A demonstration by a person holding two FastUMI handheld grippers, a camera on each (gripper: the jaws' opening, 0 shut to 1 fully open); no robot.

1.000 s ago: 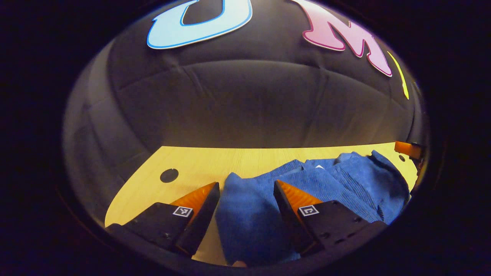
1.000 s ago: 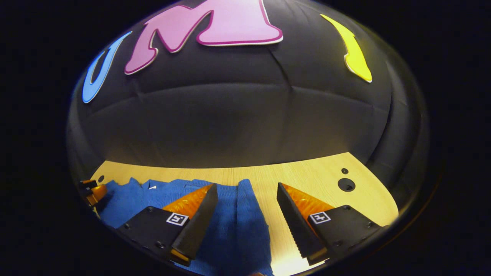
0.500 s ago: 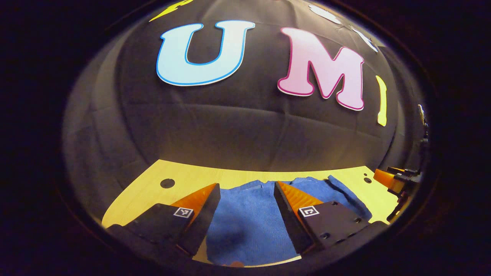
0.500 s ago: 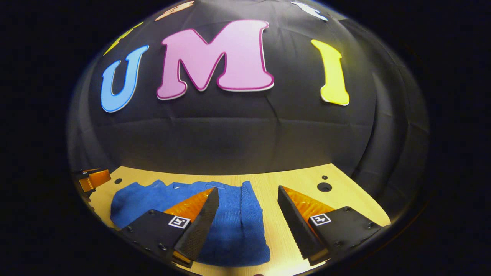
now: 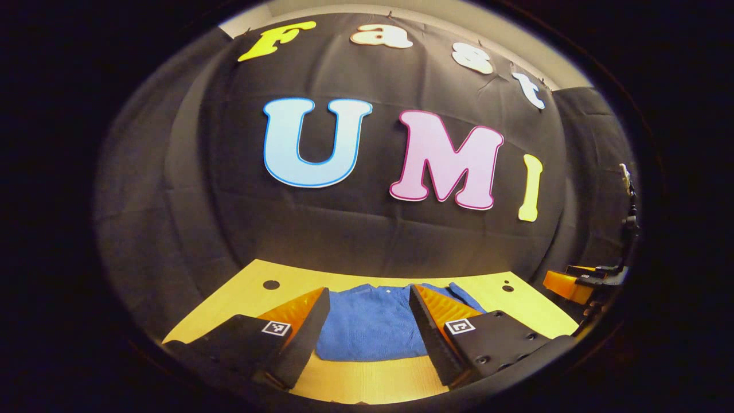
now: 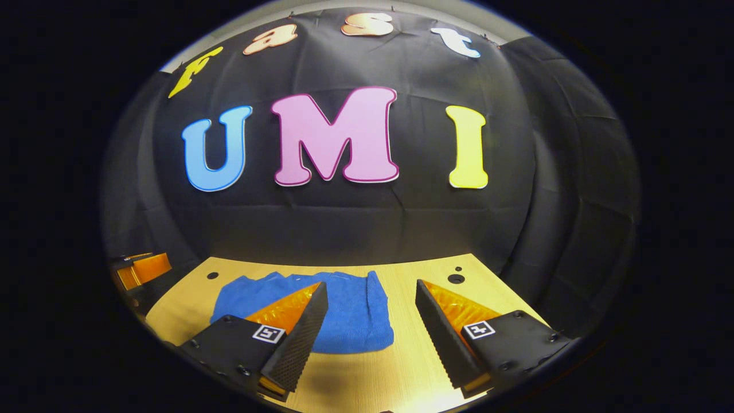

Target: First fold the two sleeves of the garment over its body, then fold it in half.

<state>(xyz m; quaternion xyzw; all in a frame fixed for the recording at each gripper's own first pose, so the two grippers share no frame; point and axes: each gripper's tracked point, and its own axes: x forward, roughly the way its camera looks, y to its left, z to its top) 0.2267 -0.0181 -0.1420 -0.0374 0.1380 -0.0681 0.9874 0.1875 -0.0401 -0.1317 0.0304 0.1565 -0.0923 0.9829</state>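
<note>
Garment [image 5: 370,324] lies folded on wooden table [image 5: 367,381]; both tools gape, gripping nothing.

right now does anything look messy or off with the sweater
Nothing stands out. The sweater lies folded in a compact bundle on the table, sleeves tucked in. Its left edge looks a bit rumpled. Both the left gripper and the right gripper are open, off the cloth.
</note>
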